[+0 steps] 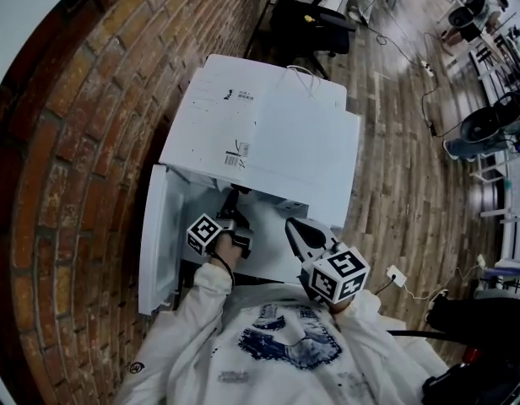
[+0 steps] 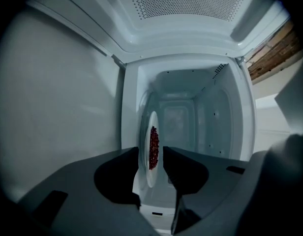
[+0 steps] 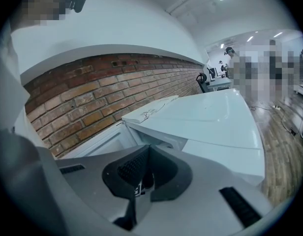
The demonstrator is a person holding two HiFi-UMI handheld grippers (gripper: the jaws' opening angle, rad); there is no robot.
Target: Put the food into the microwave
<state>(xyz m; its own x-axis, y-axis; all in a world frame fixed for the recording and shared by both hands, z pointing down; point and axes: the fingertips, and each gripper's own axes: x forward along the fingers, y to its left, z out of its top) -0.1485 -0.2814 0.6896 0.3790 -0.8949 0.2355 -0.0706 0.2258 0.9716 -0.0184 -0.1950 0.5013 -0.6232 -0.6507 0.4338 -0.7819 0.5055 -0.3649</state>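
A white microwave (image 1: 268, 133) stands against the brick wall, its door (image 1: 159, 234) swung open to the left. My left gripper (image 1: 235, 205) reaches into the opening. In the left gripper view, which is rolled sideways, a white plate (image 2: 151, 173) with dark red food (image 2: 154, 146) rests inside the cavity (image 2: 191, 112). The plate shows edge-on in the gap between the jaws of the left gripper (image 2: 150, 150), which stand open and apart from it. My right gripper (image 1: 298, 230) hovers outside the microwave front, shut with nothing in it (image 3: 147, 149).
A brick wall (image 1: 74, 142) runs along the left of the microwave. A black office chair (image 1: 311, 15) stands behind it on the wooden floor (image 1: 395, 142). Cables and a fan (image 1: 488, 129) lie off to the right.
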